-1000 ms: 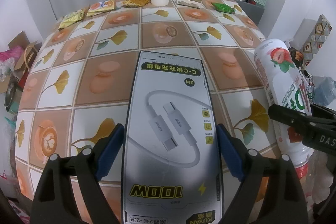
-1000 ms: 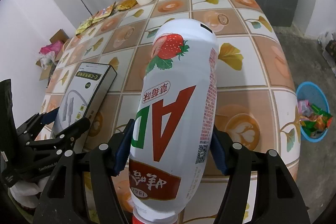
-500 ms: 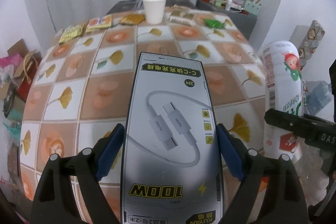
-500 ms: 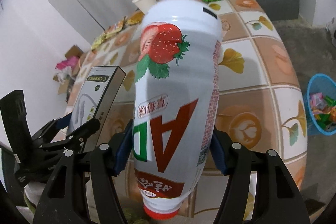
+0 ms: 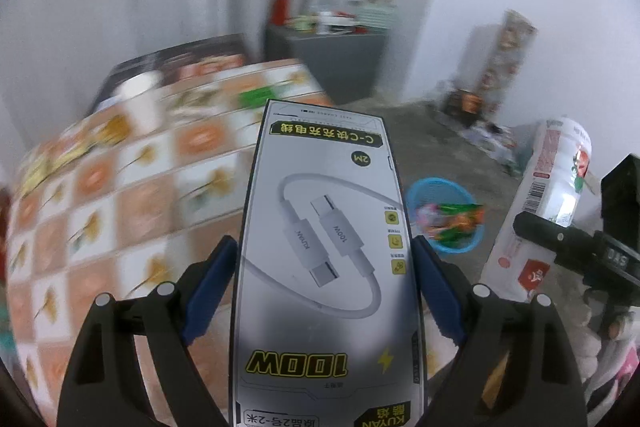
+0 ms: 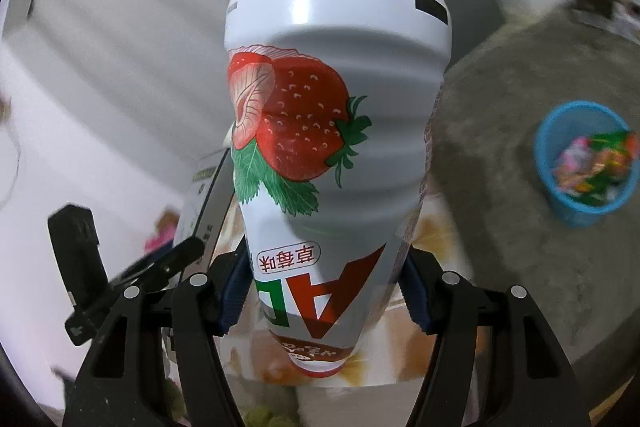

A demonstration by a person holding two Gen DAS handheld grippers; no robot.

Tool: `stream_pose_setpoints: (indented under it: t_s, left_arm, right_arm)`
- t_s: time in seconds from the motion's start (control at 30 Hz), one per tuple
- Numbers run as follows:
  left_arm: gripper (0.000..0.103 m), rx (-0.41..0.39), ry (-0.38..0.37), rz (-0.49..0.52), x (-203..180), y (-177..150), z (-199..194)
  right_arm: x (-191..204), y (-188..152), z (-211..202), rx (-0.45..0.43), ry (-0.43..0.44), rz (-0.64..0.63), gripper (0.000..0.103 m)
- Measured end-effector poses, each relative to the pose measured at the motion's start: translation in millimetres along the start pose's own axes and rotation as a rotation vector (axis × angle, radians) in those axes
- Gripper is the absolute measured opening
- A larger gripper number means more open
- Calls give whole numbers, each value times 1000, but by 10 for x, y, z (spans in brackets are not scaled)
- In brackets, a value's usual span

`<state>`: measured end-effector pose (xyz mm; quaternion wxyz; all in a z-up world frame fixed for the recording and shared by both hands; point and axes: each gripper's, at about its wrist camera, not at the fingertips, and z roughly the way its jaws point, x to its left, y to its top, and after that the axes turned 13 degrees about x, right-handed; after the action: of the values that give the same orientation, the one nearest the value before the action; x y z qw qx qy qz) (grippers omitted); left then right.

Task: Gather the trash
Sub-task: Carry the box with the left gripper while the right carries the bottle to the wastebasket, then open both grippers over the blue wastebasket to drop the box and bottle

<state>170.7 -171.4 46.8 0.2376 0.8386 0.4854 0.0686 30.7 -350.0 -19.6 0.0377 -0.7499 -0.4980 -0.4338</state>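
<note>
1. The left hand-held gripper [image 5: 324, 291] is clamped on a grey cable box [image 5: 324, 247], its blue pads pressed against the box's two long edges. The box is lifted clear of the desk, printed face up, with a white charging cable pictured on it.
2. The right hand-held gripper [image 6: 320, 291] grips a white strawberry drink bottle [image 6: 332, 131] near its capped end, the pads pressed against both sides. The bottle's base points away from the camera, and its red cap end hangs below the fingers.
3. Beside the cable box, to its right in the left wrist view, the same bottle [image 5: 540, 203] shows with the right gripper's black finger across it.
4. Just past the cable box's right edge, a blue trash basket [image 5: 444, 187] stands on the grey floor [image 5: 400, 131], holding bright wrappers. In the right wrist view it sits well right of the bottle.
5. Left of the cable box lies the desk [image 5: 120, 195], its tiled cloth blurred, with a white paper cup [image 5: 140, 87] and a green packet [image 5: 260, 95] near its far end.
6. Beyond the desk, a grey cabinet [image 5: 332, 55] carrying small items stands against the wall.
</note>
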Motion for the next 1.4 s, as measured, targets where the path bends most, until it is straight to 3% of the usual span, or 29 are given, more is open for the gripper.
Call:
stream_pose_setpoints:
  t_s: [0.1,0.23,0.43,0.57,0.9,0.97,1.07,1.17,1.4]
  left_arm:
    - [85,26,-74,74,-403,335,189]
    - [85,92,-136,156,-934,726,590]
    - [85,215,-181,256,-1646,1080,1335]
    - [85,266,-168,293,-2001,1284,1824]
    - [85,353,-158,261,-2407,1726,2933]
    - [86,355,-145,243,-2455,1804,3128]
    - [86,373,-143,220,-2512,1856,3431]
    - [86,390,-183,194,-2512,1828,3543]
    - [87,381,-276,170,-2501,1797,3502]
  right_arm:
    - [-464,55,-358,-85,-37,111,61]
    - [-1063,110,-546,-122,-91,254,61]
    - [-1826,283,-341,-84,-43,424,61]
    - [-2293,532,-84,-54,9,515,61]
    - [-3159,904,539,-12,59,692,63]
    - [-3407,997,695,-27,69,740,77]
    - [-3718,962,845,-55,21,815,80]
    - [-3856,780,920,-61,16,898,80]
    - [-3842,560,664,-97,-2,875,80]
